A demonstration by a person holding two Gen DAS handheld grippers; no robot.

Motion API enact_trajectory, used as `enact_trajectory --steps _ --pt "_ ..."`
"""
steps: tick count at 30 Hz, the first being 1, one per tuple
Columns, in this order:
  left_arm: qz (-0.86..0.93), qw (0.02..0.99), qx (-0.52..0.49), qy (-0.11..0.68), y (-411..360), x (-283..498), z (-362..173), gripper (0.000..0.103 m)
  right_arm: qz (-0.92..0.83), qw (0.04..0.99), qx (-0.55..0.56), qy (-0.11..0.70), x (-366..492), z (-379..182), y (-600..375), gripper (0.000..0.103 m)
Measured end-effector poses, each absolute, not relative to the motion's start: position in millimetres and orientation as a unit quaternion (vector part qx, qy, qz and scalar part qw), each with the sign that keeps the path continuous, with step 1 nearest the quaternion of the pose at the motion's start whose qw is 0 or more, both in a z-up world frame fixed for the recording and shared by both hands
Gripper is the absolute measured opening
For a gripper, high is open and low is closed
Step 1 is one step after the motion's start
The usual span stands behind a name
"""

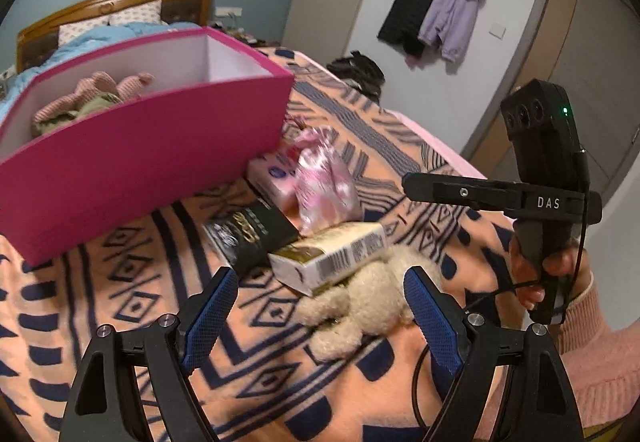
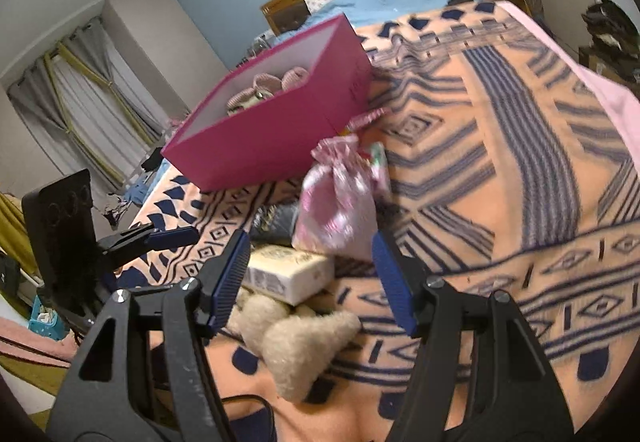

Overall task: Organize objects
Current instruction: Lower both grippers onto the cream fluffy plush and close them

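A pile of small things is seen on the bed beside a pink box (image 1: 152,157): a cream plush toy (image 1: 360,306), a white-and-gold carton (image 1: 328,258) resting on it, a black packet (image 1: 252,234) and a pink patterned pouch (image 1: 326,177). Knitted items are held inside the box. Both the left gripper (image 1: 320,314) and the right gripper (image 2: 312,278) are held spread above the patterned orange blanket (image 1: 120,302). Jackets (image 1: 436,9) are hung on the wall.
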State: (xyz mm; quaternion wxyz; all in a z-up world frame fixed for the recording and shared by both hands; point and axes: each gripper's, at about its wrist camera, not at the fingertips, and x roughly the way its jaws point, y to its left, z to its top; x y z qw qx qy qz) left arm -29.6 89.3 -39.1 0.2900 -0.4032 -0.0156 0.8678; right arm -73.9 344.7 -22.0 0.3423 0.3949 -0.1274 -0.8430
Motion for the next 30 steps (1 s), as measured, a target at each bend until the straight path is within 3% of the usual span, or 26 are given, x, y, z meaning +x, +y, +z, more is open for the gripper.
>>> enact_trajectory --steps 20,30 --pt "0.858 0.291 -0.422 -0.028 96 -39 -46 0.08 -0.839 0.346 0.403 -0.123 -97 -35 325 0.065" --pt "0.85 0.303 -0.43 -0.029 101 -43 -49 0.067 -0.824 0.369 0.414 -0.114 -82 -37 318 0.065"
